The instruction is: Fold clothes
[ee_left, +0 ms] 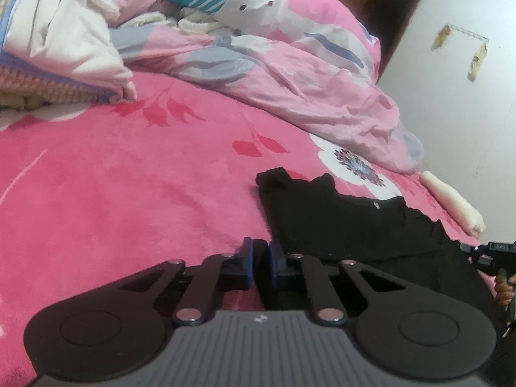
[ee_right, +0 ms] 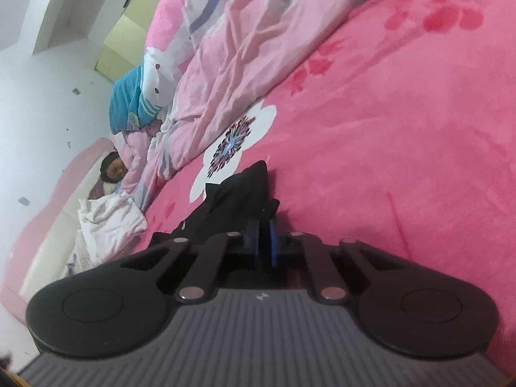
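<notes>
Both jaws pinch the black garment (ee_left: 338,222) on the pink bedspread (ee_left: 129,193)

The left gripper (ee_left: 259,259) is pinching the near left edge of a black garment (ee_left: 332,222), its blue pads closed on the cloth. The garment is lying on a pink blanket (ee_left: 129,187), reaching right toward the right gripper (ee_left: 483,256). Farther off, a crumpled pink quilt (ee_left: 290,74) is lying heaped.

Matt black cloth garment (ee_left: 338,222) pinched betw. blue pads (ee_left: 247,259); fuzzy pink fleece blanket (ee_left: 129,193) seen beyond fingers.
</notes>
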A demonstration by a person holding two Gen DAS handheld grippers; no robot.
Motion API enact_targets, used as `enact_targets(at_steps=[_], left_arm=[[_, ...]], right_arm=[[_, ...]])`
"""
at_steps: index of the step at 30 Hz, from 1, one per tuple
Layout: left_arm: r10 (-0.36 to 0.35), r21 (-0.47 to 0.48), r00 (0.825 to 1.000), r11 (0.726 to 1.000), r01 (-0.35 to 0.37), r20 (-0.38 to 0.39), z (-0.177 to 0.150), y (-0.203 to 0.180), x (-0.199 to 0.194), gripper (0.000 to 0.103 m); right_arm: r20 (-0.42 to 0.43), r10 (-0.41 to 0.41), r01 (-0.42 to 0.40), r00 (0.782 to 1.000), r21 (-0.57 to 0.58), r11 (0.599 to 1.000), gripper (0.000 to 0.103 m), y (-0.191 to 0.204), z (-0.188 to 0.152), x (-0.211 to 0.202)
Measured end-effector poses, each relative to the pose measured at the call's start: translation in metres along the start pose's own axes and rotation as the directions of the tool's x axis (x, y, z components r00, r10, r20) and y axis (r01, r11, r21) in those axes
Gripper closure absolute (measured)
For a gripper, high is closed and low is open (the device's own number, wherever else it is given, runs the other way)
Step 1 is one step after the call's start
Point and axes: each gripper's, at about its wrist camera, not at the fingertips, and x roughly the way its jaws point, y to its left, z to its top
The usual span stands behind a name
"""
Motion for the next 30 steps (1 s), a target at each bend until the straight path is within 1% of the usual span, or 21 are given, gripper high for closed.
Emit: enact_targets(at_steps=[6, 10, 15, 18, 23, 30], left_arm=[[0.026, 0.068, 0.999, 0.997, -0.029, 0.044, 0.0, -0.013, -0.007, 0.098], [0.045, 0.095, 0.995, 0.994, -0.054, 0.091, 0.003, -0.021, -0.018, 0.098], [0.053, 0.118, 0.989, 0.991, -0.069, 0.135, 0.009, -0.03, -0.03, 0.099], [0.047, 0.115, 0.987, 0.991, -0.065, 0.154, 0.015, -0.031, -0.034, 0.099], [0.055, 0.123, 0.982, 0.989, -0.078, 0.181, 0.029, -0.032, -0.035, 0.099], [0.068, 0.144, 0.978, 0.985, -0.098, 0.199, 0.054, -0.034, -0.015, 0.099]], right_arm=[[0.07, -0.032, 0.042, 0.997, -0.149, 0.988, 0.101, 0.026, -0.003, -0.01], [0.112, -0.066, 0.091, 0.991, -0.233, 0.968, 0.101, 0.046, -0.003, -0.017], [0.169, -0.074, 0.125, 0.983, -0.309, 0.943, 0.102, 0.069, 0.0, -0.028], [0.191, -0.077, 0.138, 0.979, -0.33, 0.934, 0.102, 0.08, 0.005, -0.033], [0.216, -0.081, 0.152, 0.973, -0.335, 0.93, 0.102, 0.089, 0.019, -0.033], [0.225, -0.093, 0.166, 0.97, -0.331, 0.929, 0.102, 0.088, 0.043, -0.01]])
